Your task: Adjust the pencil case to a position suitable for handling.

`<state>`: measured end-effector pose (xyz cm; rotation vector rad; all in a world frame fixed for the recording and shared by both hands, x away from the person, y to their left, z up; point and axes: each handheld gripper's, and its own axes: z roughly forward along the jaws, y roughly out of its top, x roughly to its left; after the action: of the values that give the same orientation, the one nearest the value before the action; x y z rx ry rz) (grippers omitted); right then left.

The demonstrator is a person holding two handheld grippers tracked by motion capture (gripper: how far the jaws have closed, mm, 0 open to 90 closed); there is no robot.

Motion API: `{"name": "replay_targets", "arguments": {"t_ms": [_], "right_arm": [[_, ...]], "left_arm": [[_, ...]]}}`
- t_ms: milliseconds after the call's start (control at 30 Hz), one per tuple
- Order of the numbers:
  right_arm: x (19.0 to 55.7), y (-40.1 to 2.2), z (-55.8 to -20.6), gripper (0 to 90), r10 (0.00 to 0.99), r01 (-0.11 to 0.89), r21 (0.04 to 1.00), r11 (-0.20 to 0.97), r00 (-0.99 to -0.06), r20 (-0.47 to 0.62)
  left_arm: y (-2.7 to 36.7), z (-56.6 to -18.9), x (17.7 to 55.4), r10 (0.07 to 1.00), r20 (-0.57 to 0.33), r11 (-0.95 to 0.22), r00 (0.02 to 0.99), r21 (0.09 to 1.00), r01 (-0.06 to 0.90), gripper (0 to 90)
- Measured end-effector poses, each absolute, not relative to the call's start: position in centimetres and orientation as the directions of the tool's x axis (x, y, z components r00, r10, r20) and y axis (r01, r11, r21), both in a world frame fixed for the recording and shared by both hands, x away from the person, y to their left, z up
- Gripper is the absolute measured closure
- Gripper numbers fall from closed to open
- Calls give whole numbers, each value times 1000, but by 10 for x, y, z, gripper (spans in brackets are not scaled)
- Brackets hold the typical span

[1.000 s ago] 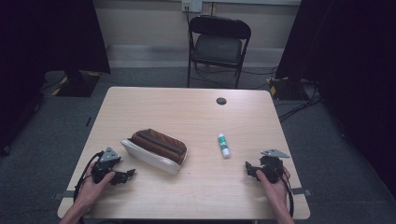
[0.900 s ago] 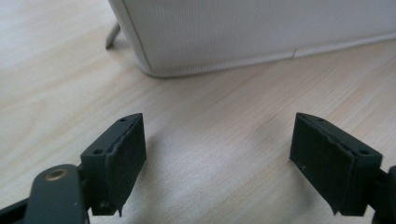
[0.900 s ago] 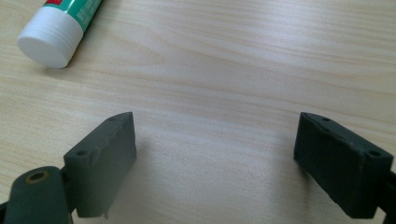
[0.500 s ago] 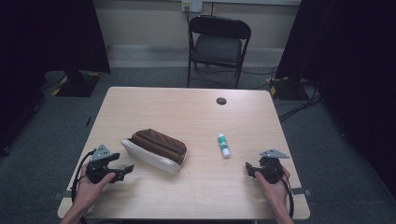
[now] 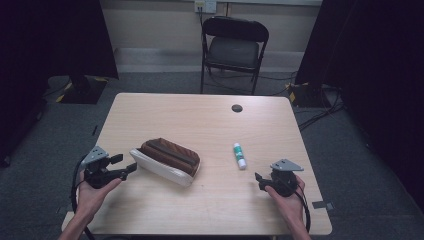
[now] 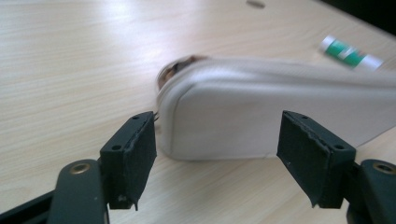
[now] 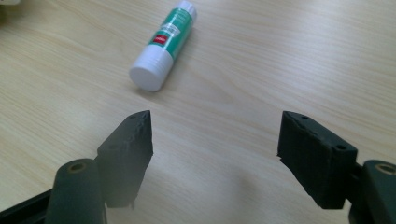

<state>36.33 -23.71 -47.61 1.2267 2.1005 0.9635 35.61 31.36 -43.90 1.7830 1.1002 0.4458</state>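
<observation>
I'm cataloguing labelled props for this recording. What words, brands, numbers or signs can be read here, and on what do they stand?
Glue stick: green and white label with a small red patch, print too small and blurred to read.
Pencil case: no text visible on its brown top or white side.
Table: no writing; the dark round spot bears no readable mark.
No text can be read anywhere.

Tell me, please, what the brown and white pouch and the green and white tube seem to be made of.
Brown and white pouch: probably soft fabric or leather-like material, matte; its white corner is rounded and padded. Green and white tube: likely hard plastic, smooth, with a faint sheen and a printed label.
</observation>
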Motion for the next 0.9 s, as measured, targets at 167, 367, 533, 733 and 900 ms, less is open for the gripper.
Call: {"name": "replay_targets", "arguments": {"t_ms": [167,367,533,733,900], "right_arm": [[366,-251,-485,245,906,555,774,304,-420,-54],[367,-260,-489,206,918,581,758,296,-392,-58],[369,-261,-493,188,917,596,744,302,-394,-56],[371,-259,-497,173,919,613,730,301,-392,-50],[371,-260,-499,173,921,618,736,276,-388,-20]], "left_arm": [[305,-424,353,815,-171,-123,554,883,453,319],[295,-421,357,810,-185,-120,557,876,467,324],[289,-423,364,811,-210,-109,546,863,493,258],[286,-423,375,832,-238,-63,501,857,512,225],[285,-415,379,839,-257,-16,479,870,493,223]]}}
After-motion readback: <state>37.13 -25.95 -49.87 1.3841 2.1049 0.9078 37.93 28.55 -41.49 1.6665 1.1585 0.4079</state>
